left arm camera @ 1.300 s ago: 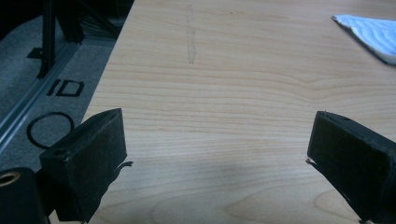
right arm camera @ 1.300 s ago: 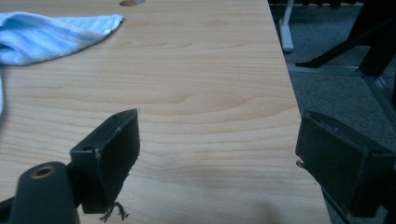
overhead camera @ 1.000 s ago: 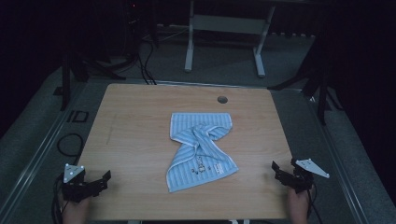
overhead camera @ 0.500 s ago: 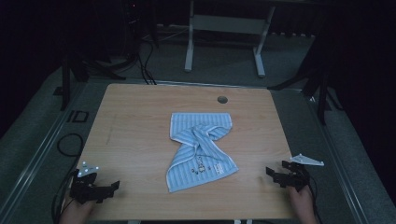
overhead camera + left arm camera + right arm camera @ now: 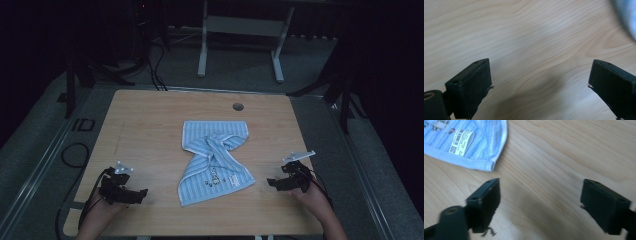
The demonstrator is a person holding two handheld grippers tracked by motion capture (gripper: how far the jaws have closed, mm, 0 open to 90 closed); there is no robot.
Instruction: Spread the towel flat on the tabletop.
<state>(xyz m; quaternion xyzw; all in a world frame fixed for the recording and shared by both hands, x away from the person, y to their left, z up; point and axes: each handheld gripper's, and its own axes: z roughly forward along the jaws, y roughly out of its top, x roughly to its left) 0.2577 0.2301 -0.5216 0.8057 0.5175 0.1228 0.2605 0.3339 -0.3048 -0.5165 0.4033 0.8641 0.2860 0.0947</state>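
Note:
A light blue striped towel [image 5: 215, 160] lies crumpled and twisted in the middle of the wooden table [image 5: 150, 130]. My left gripper [image 5: 142, 195] is near the front left edge, jaws open over bare wood, pointing toward the towel. In the left gripper view the left gripper [image 5: 540, 82] has a blurred towel edge [image 5: 627, 15] at the upper right. My right gripper [image 5: 272, 182] is at the front right, open. Its jaws have just been closing a little with nothing between them. In the right gripper view the right gripper [image 5: 540, 202] sits just short of the towel's corner with its barcode label [image 5: 461, 141].
A round cable hole [image 5: 238, 106] sits near the table's far edge. A white metal stand [image 5: 240, 30] is on the floor behind the table. Cables [image 5: 75, 155] trail on the floor at the left.
Both grippers have moved inward toward the towel, the left one to the right and the right one to the left. The towel has not moved.

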